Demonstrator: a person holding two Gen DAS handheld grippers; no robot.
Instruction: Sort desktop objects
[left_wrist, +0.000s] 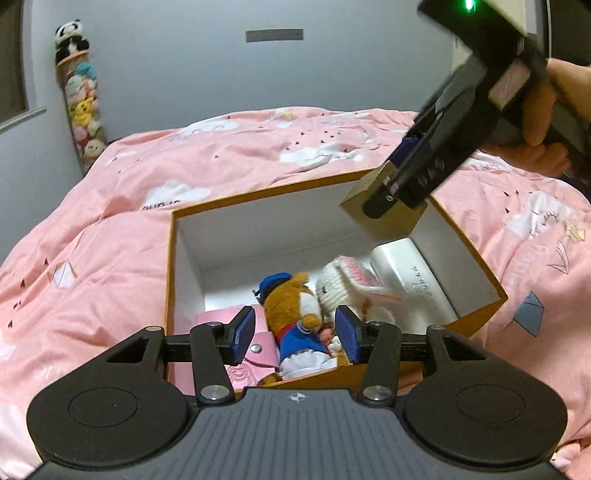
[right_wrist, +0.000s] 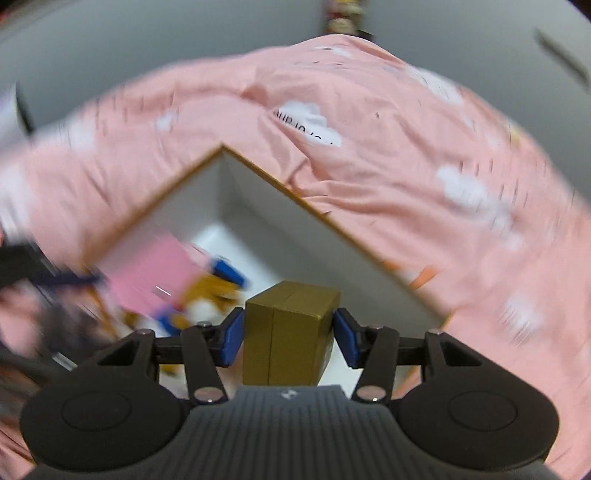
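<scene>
An orange box with white inside walls sits open on the pink bed. In it lie a brown plush in blue clothes, a white crocheted bunny, a pink wallet and a white case. My left gripper is open and empty over the box's near edge. My right gripper is shut on a gold box and holds it above the orange box's far right corner; the gold box also shows in the left wrist view.
A pink quilt with white clouds covers the bed all around the box. A hanging tube of small plush toys topped by a panda stands against the grey wall at far left. The right wrist view is motion-blurred.
</scene>
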